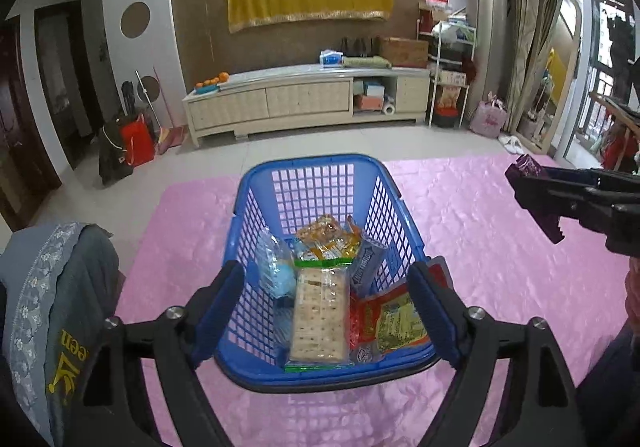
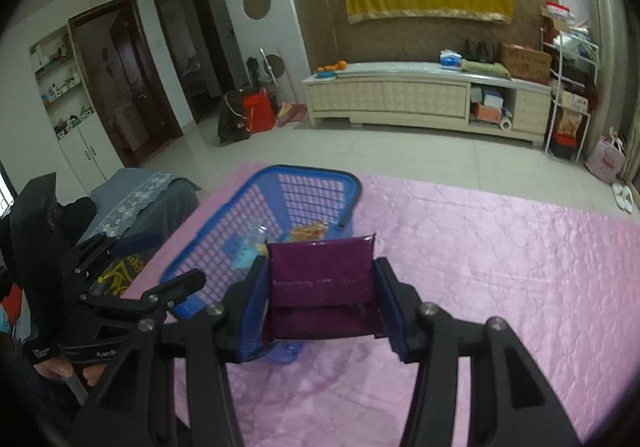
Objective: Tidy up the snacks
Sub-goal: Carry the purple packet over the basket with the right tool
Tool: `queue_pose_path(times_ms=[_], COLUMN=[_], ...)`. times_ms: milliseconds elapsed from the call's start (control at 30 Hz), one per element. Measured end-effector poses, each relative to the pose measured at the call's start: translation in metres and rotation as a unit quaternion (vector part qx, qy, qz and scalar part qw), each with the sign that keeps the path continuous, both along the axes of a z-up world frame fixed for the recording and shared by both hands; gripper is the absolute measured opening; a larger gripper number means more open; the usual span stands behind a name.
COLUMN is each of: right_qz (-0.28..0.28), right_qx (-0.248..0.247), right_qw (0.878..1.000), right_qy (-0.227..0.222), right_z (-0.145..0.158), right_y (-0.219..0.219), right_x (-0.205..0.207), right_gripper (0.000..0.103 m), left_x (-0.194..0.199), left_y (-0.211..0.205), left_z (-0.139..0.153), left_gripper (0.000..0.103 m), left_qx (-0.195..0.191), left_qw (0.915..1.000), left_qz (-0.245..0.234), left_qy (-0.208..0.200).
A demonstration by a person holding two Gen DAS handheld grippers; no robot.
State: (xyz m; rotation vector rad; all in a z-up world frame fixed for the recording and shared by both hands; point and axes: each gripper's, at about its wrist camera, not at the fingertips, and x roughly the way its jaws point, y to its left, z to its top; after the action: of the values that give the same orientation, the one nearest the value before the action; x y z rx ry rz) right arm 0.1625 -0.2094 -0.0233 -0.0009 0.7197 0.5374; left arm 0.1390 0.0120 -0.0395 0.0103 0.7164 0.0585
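A blue plastic basket (image 1: 316, 167) stands on the pink cloth and holds several snack packs: a cracker pack (image 1: 319, 319), a red and yellow pack (image 1: 390, 321), an orange pack (image 1: 326, 237) and a blue wrapped snack (image 1: 276, 267). My left gripper (image 1: 328, 307) is open, its fingers spread on either side of the basket's near end, holding nothing. My right gripper (image 2: 320, 287) is shut on a purple snack pack (image 2: 320, 271), held above the cloth just right of the basket (image 2: 304, 175). The right gripper with the purple pack also shows in the left wrist view (image 1: 536, 203).
A pink cloth (image 2: 500, 255) covers the table. A grey chair with a lace cover (image 1: 52, 287) stands at the left. Beyond lie a tiled floor, a cream TV cabinet (image 1: 304, 103), bags and a shelf rack.
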Motion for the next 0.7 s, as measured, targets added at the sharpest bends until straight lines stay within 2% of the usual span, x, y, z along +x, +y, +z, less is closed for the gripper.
queue_pose_path(times_ms=[67,167,267,400,700], right_qz=[0.006,0.014,0.021,0.028,0.048], right_qx=[0.003,-0.003,-0.004,-0.002,-0.030], right_qw=[1.000,1.000,1.000,1.000,0.998], right_qy=[0.000,-0.001,0.000,0.012,0.032], right_z=[0.003,0.004,0.003,-0.001,-0.022], right_y=[0.008,0.020,0.031,0.050,0.100], right_x=[-0.003,-0.006,-0.008,-0.002,0.009], right_gripper=[0.056,0.056,0.056,0.056,0.056], left_x=[-0.002,-0.010,-0.018,-0.024,-0.030], left_y=[0.006,0.017,0.027,0.042,0.081], left_z=[0.004,0.006,0.007,0.006,-0.004], left_gripper=[0.092,0.103,0.103,0.103,0.103], left_qx=[0.000,0.000,-0.007,0.004,-0.002], left_qw=[1.0000,0.9999,0.9998,0.9996,0.9988], left_qz=[0.005,0.007,0.000,0.019,0.047], left_qy=[-0.006,-0.014,-0.020,-0.022,-0.016])
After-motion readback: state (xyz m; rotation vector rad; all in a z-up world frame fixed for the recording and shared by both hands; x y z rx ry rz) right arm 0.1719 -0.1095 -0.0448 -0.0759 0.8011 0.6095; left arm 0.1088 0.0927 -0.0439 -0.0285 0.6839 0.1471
